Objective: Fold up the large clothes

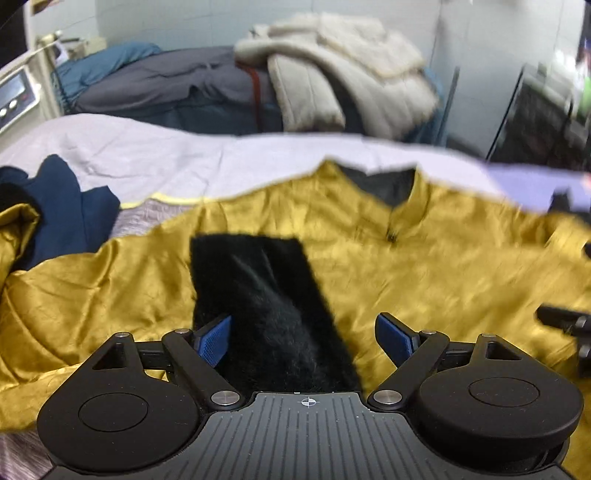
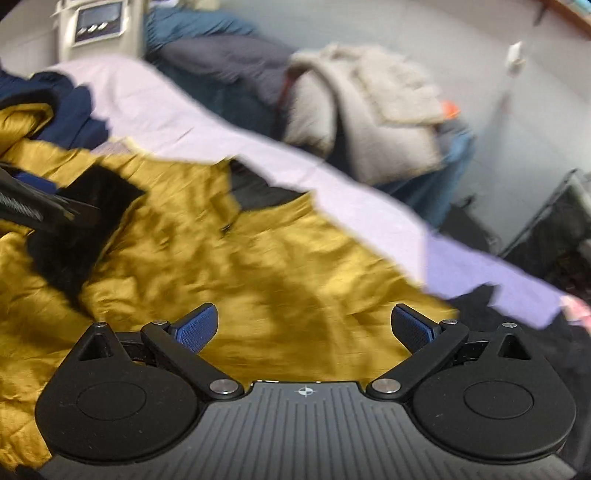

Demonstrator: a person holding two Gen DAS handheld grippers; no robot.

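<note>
- The yellow jacket lies spread front-up across the bed, collar toward the far edge; its satin cloth is wrinkled and not yet squared up.
- A black furry cuff — the end of one sleeve, as I judge it — is laid inward over the chest; that looks like the first fold made; the body is not folded at all, so most of the work is left.
- The left gripper hovers just over the near end of that cuff; its blue fingers stand apart on either side and pinch nothing.
- The right gripper hangs over the open yellow body, nearer the jacket's right side; its fingers are spread wide too, with only cloth below and nothing held.
- Left to do, by my reckoning: bring in the other sleeve, smooth the body, then fold it over.
- A dark blue garment lies at the jacket's left; beyond the bed a pale coat is heaped on other clothes.
- No brand, label or writing can be read — both views are blurred; a machine panel with round buttons shows no legible text.
</note>
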